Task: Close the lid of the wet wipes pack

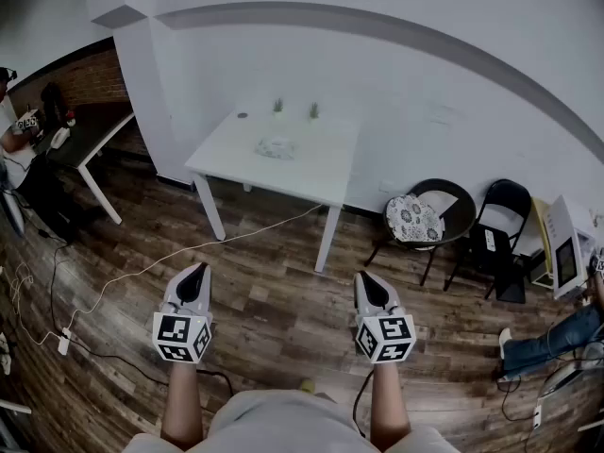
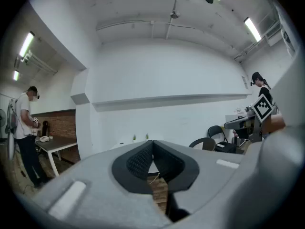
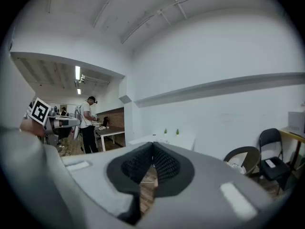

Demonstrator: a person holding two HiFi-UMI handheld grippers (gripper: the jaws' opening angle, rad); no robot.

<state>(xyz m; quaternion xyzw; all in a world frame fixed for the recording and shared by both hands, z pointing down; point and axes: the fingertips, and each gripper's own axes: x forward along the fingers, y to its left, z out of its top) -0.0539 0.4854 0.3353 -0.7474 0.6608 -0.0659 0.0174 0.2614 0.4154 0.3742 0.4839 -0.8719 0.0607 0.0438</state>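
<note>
The wet wipes pack (image 1: 275,146) lies as a small pale shape on the white table (image 1: 321,173) far ahead across the room; its lid is too small to make out. My left gripper (image 1: 197,271) and right gripper (image 1: 364,278) are held low over the wooden floor, well short of the table, both pointing towards it. In the left gripper view the left gripper (image 2: 152,142) has its dark pads pressed together on nothing. The right gripper view shows the right gripper (image 3: 152,145) shut and empty too, with the table (image 3: 167,140) small beyond it.
Two small green plants (image 1: 278,108) (image 1: 313,111) stand at the table's back edge. A round chair with a patterned cushion (image 1: 415,217) and a black folding chair (image 1: 500,223) sit to its right. A white cable (image 1: 142,270) crosses the floor. A person works at a dark table (image 1: 90,128) at the left.
</note>
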